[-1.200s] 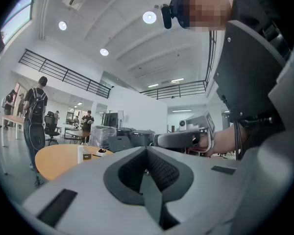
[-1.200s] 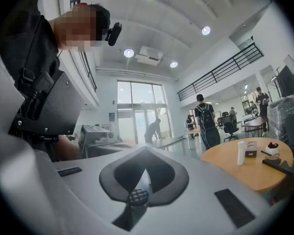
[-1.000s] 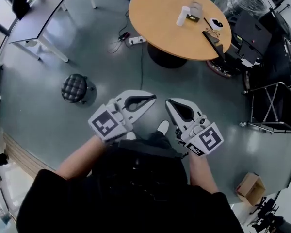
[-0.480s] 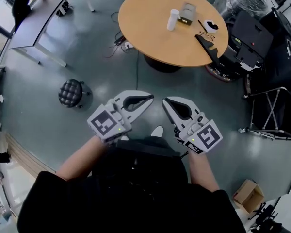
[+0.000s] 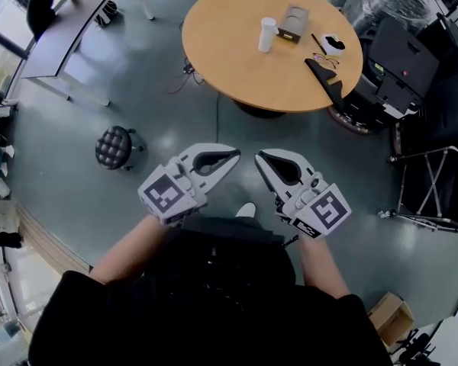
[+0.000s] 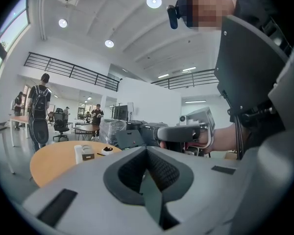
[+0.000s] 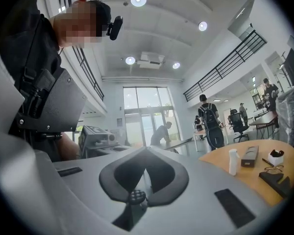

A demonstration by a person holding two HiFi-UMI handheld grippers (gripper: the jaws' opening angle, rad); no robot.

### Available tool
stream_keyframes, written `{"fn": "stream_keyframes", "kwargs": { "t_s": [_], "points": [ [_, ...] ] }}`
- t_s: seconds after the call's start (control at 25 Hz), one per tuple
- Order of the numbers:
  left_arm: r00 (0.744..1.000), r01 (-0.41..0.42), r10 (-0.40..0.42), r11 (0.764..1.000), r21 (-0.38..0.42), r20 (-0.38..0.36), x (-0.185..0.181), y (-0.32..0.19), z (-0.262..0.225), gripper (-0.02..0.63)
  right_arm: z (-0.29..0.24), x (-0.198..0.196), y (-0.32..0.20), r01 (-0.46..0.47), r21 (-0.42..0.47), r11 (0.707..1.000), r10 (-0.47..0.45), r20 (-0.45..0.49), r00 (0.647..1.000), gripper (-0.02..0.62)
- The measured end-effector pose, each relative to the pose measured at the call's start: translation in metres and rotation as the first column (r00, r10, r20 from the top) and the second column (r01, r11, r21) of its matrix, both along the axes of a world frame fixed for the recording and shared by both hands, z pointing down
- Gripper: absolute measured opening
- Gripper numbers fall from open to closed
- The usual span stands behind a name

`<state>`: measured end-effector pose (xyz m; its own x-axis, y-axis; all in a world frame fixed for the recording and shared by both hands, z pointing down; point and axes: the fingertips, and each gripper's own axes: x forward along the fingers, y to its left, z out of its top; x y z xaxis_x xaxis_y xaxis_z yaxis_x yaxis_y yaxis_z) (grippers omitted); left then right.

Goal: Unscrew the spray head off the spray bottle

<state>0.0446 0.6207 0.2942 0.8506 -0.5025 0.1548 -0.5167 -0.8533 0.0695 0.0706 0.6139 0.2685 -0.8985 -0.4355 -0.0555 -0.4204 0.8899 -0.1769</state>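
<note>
A white spray bottle (image 5: 267, 34) stands upright on the round wooden table (image 5: 237, 59) far ahead of me. It also shows small in the left gripper view (image 6: 79, 154) and in the right gripper view (image 7: 232, 161). Both grippers are held close to my body over the floor, well short of the table. My left gripper (image 5: 235, 156) is shut with nothing in it, its tips pointing right (image 6: 147, 149). My right gripper (image 5: 259, 157) is shut and empty too, its tips pointing left (image 7: 146, 150). The two tips almost face each other.
On the table near the bottle lie a grey box (image 5: 292, 23), a small white item (image 5: 337, 43), glasses (image 5: 326, 58) and a black object (image 5: 328, 82). A black stool (image 5: 115, 146) stands at left, a grey desk (image 5: 69, 21) behind it, dark equipment (image 5: 401, 59) at right.
The round table and bottle have shifted left and slightly down in the head view. Both grippers keep the same shut pose in front of my body.
</note>
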Motion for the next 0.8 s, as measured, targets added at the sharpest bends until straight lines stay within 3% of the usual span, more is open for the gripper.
{"fn": "stream_keyframes", "kwargs": {
  "t_s": [0.32, 0.8],
  "points": [
    [1.000, 0.012, -0.011, 1.000, -0.018, 0.016, -0.005, -0.033, 0.010, 0.009, 0.011, -0.007, -0.039, 0.022, -0.023, 0.999, -0.022, -0.008, 1.000, -0.012],
    [0.994, -0.107, 0.107, 0.994, -0.007, 0.005, -0.110, -0.119, 0.009, 0.009, 0.013, -0.111, -0.119, -0.089, -0.033, 0.996, 0.087, -0.046, 0.995, -0.012]
  ]
}}
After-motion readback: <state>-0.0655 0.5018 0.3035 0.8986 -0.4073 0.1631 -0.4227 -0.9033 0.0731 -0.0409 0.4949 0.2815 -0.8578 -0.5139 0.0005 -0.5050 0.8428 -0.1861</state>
